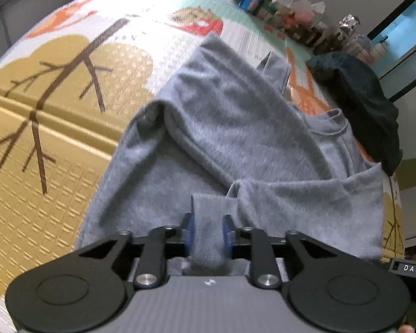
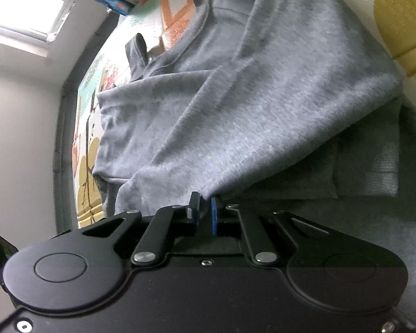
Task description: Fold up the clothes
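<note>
A grey sweatshirt (image 1: pixel 222 127) lies partly folded on a patterned play mat (image 1: pixel 55 127), its collar (image 1: pixel 330 127) toward the right. My left gripper (image 1: pixel 208 233) is shut on a band of the sweatshirt's grey cloth, which fills the gap between the blue pads. In the right wrist view the same sweatshirt (image 2: pixel 263 97) is draped and lifted in front of the camera, with a folded layer in shadow beneath it. My right gripper (image 2: pixel 205 208) is shut on the sweatshirt's edge, and the cloth runs up from its nearly touching tips.
A dark garment (image 1: pixel 366 108) lies heaped on the mat just beyond the collar. Several packets and bottles (image 1: pixel 285 8) crowd the mat's far edge. A grey wall and a bright window (image 2: pixel 22 8) stand beside the mat in the right wrist view.
</note>
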Demonstrator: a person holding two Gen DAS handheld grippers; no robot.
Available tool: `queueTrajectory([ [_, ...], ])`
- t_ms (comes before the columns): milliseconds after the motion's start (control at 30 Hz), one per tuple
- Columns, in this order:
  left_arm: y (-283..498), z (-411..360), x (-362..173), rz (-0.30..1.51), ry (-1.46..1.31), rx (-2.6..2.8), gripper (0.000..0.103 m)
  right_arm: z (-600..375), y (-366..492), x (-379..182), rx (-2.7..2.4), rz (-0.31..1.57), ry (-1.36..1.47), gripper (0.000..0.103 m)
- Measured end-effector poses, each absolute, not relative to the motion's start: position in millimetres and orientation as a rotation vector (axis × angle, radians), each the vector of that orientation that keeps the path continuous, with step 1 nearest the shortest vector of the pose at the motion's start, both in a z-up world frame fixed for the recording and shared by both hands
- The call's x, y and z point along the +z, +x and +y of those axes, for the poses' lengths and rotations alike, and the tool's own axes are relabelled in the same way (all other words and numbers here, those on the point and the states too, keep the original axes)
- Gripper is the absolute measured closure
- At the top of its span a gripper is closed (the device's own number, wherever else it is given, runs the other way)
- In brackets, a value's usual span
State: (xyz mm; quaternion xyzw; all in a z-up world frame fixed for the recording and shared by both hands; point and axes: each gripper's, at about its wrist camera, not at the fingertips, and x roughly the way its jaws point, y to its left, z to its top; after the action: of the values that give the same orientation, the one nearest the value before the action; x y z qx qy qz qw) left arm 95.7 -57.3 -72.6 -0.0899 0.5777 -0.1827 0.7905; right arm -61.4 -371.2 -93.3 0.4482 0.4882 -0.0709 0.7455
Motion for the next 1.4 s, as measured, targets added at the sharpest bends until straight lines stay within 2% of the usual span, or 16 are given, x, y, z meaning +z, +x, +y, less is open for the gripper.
queueTrajectory([
  [133, 96.8, -59.7, -78.2, 1.252, -0.195, -0.390, 0.054, -368.8, -64.7, -98.1, -0.169, 1.095, 0.963, 0.096],
  [400, 104.1, -66.9, -87.0, 1.292, -0.256, -0.399, 0.052, -370.4, -62.9, -103.4, -0.180, 1.091, 1.003, 0.083],
  [500, 105.8, -69.2, -90.7, 1.307, -0.290, -0.403, 0.056, -371.2, -60.8, -107.5, -0.183, 1.082, 1.056, 0.078],
  [567, 105.8, -71.1, -90.8, 1.304, -0.299, -0.411, 0.064, -371.2, -59.8, -108.7, -0.182, 1.071, 1.079, 0.075],
  [633, 106.5, -73.2, -92.2, 1.306, -0.305, -0.406, 0.081, -371.3, -58.0, -109.6, -0.189, 1.068, 1.088, 0.072],
  [733, 108.0, -75.6, -95.9, 1.319, -0.309, -0.399, 0.090, -371.7, -54.1, -115.8, -0.216, 1.088, 1.100, 0.072],
  [800, 107.9, -77.3, -96.3, 1.317, -0.301, -0.405, 0.092, -371.7, -51.8, -121.3, -0.231, 1.094, 1.106, 0.076],
  [867, 107.6, -77.4, -95.4, 1.313, -0.299, -0.408, 0.095, -370.3, -49.9, -124.8, -0.237, 1.097, 1.100, 0.089],
  [967, 107.3, -75.3, -91.7, 1.304, -0.302, -0.414, 0.097, -367.2, -50.3, -121.1, -0.231, 1.085, 1.071, 0.094],
  [1400, 104.2, -52.3, -16.6, 1.086, -0.355, -0.446, 0.099, -365.0, -50.2, -39.2, -0.136, 0.890, 0.895, 0.097],
])
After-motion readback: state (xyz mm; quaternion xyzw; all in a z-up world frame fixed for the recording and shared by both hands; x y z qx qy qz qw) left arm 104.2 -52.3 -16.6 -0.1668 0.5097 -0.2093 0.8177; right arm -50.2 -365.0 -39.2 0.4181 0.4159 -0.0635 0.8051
